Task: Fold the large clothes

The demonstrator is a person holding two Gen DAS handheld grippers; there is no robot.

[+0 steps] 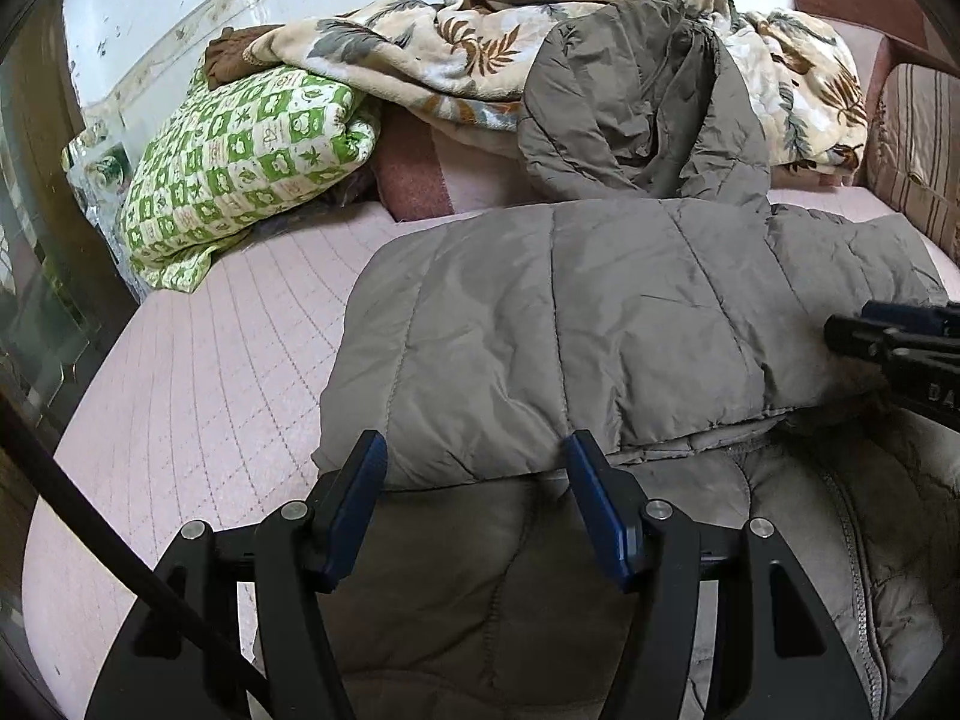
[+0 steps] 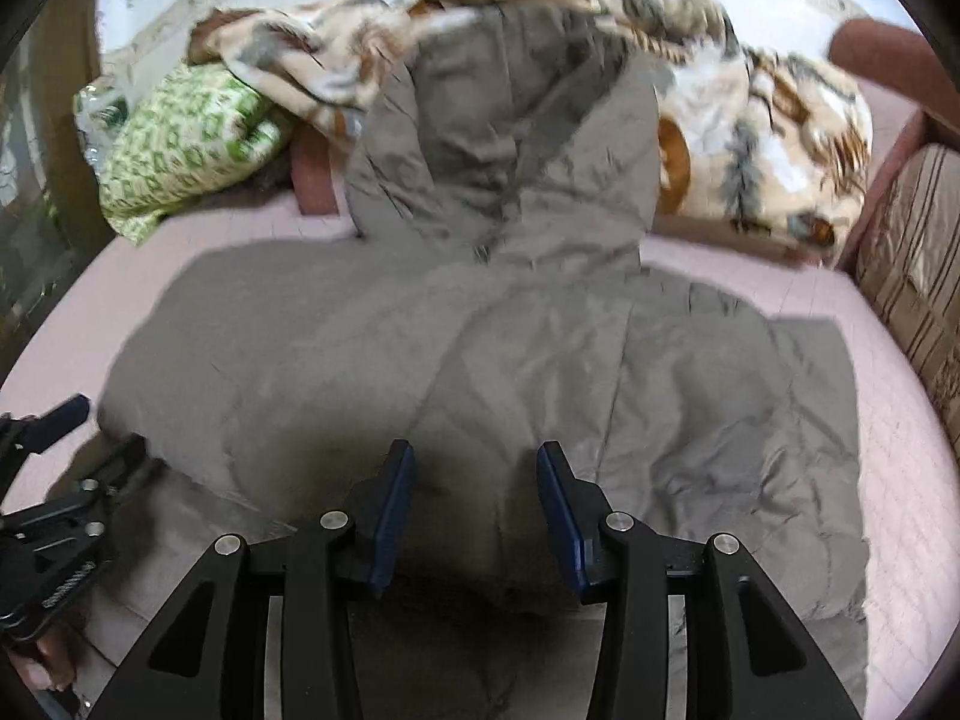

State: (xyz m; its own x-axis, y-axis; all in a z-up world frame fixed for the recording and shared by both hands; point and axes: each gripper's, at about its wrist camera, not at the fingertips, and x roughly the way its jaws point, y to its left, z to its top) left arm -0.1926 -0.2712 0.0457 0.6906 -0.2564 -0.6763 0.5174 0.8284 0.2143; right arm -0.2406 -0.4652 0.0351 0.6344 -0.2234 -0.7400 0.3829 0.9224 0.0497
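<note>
Grey quilted jacket point(image 1: 540, 324) lies spread on the pink bed point(image 1: 198, 372), one side folded over its middle. Nearest, over its lower part, the left gripper point(image 1: 474, 468) and right gripper point(image 2: 474, 468) hover — both partly open, holding nothing. Beyond the jacket's hood — a leaf-patterned blanket point(image 1: 468, 42); left of that, a green checked pillow point(image 1: 240, 150).
</note>
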